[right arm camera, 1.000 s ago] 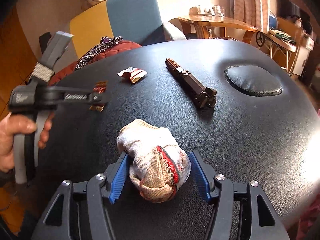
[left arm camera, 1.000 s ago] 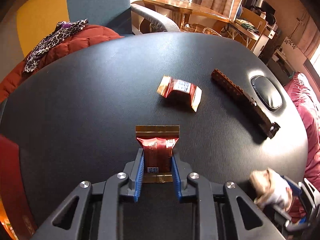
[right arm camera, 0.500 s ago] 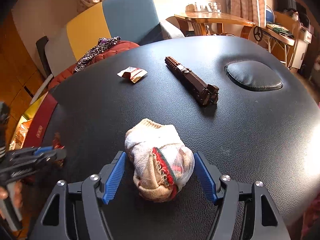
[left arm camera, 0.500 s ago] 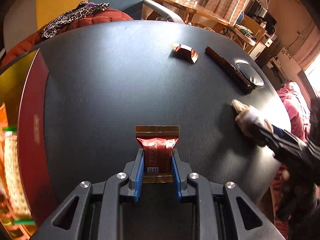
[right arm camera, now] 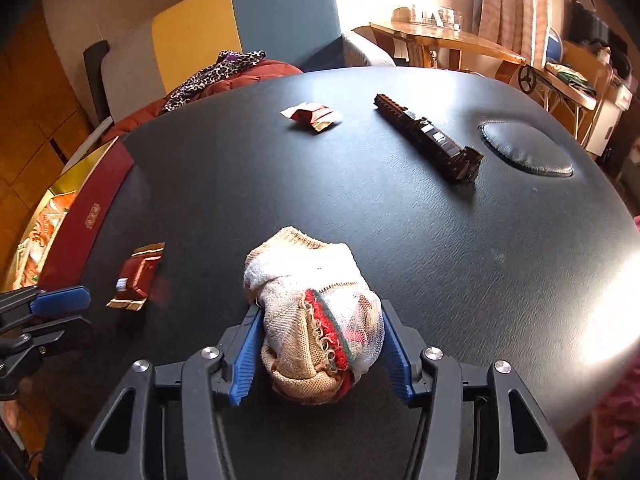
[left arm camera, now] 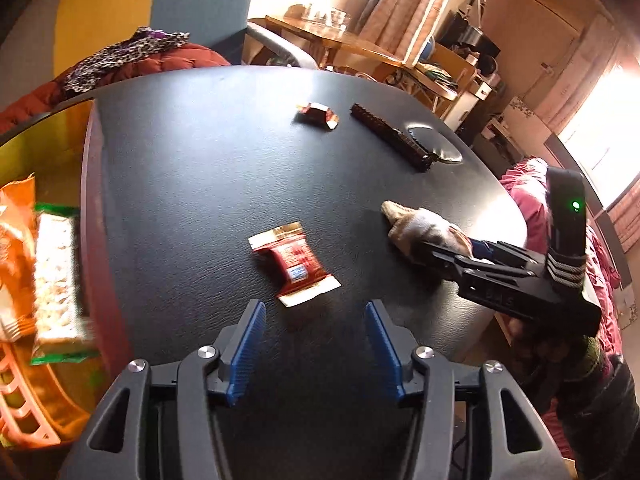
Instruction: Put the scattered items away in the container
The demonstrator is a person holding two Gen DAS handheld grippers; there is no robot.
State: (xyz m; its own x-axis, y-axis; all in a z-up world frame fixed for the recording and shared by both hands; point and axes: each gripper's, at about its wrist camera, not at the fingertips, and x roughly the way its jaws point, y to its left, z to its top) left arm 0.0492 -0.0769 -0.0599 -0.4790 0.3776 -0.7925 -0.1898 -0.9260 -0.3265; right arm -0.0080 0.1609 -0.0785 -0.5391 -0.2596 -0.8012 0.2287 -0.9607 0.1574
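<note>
My left gripper (left arm camera: 314,344) is open, and a red snack packet (left arm camera: 294,266) lies loose on the black table (left arm camera: 208,168) just ahead of its fingertips. The right wrist view shows that packet (right arm camera: 138,276) beside a blue left finger (right arm camera: 60,300). My right gripper (right arm camera: 320,344) is shut on a rolled beige sock (right arm camera: 316,320), whose toe rests on the table (left arm camera: 424,226). At the table's left edge is the red-rimmed container (left arm camera: 90,220), holding snack bags. A second red packet (left arm camera: 318,114) and a long brown bar (left arm camera: 390,138) lie at the far side.
A round padded inset (right arm camera: 526,150) sits in the table beyond the brown bar (right arm camera: 428,140). An orange slatted basket (left arm camera: 24,420) is at the lower left. A red coat with a leopard-print cloth (right arm camera: 224,72) lies on the chair behind the table.
My left gripper opened and let go of the red packet, which now lies askew on the table near the container. The right gripper still grips the sock, slightly tighter.
</note>
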